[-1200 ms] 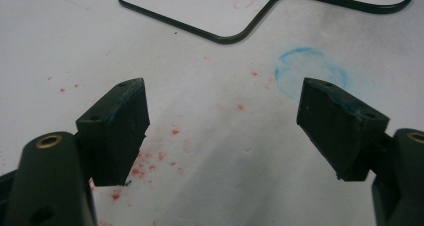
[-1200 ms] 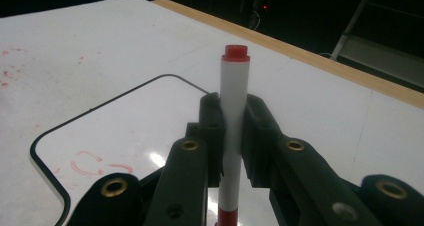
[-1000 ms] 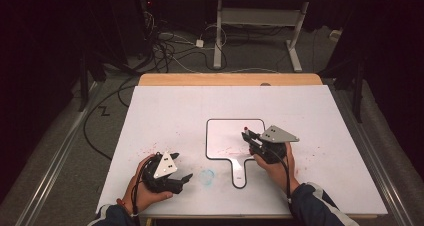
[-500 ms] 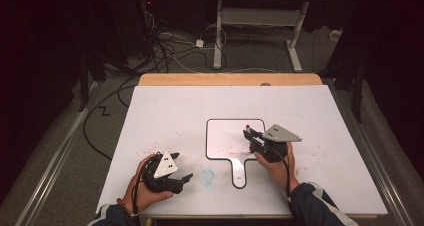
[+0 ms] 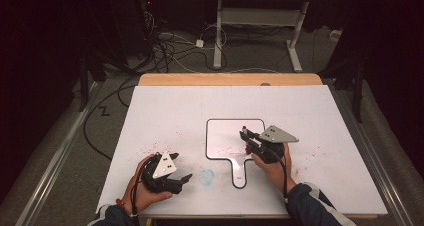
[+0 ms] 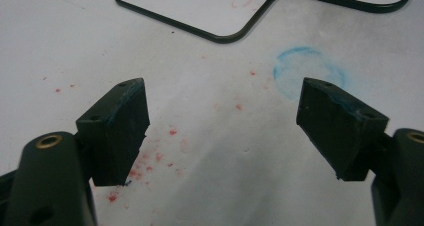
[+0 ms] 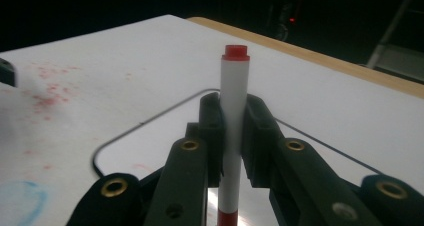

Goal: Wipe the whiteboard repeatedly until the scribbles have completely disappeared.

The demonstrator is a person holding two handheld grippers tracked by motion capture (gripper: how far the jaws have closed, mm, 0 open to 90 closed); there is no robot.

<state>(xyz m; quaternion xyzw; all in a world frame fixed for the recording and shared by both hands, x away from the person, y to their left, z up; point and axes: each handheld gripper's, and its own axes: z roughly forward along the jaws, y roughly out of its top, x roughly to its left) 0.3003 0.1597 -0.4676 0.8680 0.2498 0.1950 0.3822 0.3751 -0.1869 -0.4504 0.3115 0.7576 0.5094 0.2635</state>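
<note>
Right tool grips marker; blue smudge near board

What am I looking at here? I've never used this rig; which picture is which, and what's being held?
A person sits at a table with a hand-held claw in each hand. The high view looks down from above: the left claw is open and empty, the right claw grips a red-capped marker upright over a small paddle-shaped whiteboard. The other two pictures come from cameras riding on each claw. The white table cover shows red specks and a blue smudged ring.
</note>
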